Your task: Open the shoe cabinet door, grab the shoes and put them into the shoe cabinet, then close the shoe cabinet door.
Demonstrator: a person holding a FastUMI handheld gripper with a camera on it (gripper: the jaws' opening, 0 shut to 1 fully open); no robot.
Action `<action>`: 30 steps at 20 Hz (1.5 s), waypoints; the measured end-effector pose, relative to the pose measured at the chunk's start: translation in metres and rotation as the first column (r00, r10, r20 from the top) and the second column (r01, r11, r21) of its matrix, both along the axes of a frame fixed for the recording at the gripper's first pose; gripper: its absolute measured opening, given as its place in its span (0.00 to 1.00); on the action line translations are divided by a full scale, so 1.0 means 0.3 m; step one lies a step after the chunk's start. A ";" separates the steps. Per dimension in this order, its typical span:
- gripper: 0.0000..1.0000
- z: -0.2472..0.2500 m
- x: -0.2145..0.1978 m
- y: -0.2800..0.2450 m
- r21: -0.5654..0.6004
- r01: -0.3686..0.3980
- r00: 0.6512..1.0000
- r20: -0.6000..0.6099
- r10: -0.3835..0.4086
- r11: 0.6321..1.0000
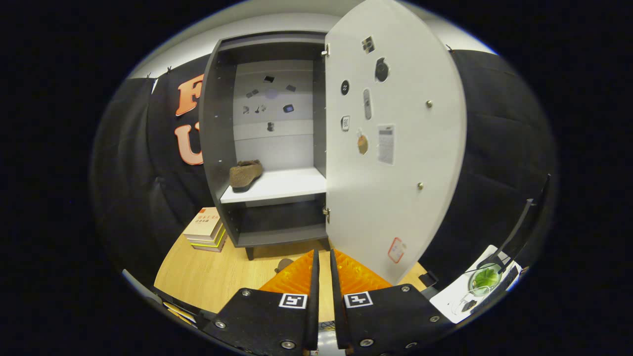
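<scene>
One shoe sits in the open shoe cabinet.

The shoe cabinet door is wide open. A brown shoe rests on the white shelf inside. The gripper has its fingers pressed nearly together, holding nothing, over the wood floor. Another shoe peeks out just beyond them. Books lie beside the cabinet.

Wooden floor under cabinet and stacked books; brown shoe on white shelf
</scene>
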State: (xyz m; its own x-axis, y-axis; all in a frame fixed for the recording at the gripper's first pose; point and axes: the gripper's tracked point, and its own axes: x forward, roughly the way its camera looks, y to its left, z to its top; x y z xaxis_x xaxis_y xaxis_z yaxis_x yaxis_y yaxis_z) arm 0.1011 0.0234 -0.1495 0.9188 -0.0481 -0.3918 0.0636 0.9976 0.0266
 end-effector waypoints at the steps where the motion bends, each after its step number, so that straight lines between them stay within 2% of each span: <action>1: 0.13 -0.029 0.011 0.029 0.004 -0.020 1.000 -0.016 0.020 1.000; 8: 0.14 -0.241 0.091 0.189 0.033 -0.140 0.980 -0.136 0.143 0.990; 16: 0.13 -0.550 0.163 0.311 0.070 -0.232 0.920 -0.309 0.242 0.970; 24: 0.14 -0.862 0.251 0.377 0.113 -0.265 0.840 -0.461 0.287 0.958; 30: 0.14 -1.018 0.308 0.384 0.145 -0.263 0.788 -0.539 0.299 0.954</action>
State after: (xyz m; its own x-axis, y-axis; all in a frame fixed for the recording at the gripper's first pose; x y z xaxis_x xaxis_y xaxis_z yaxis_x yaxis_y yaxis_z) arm 0.1935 0.1385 -0.4550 0.5181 0.2181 -0.8270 -0.1974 0.9713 0.1325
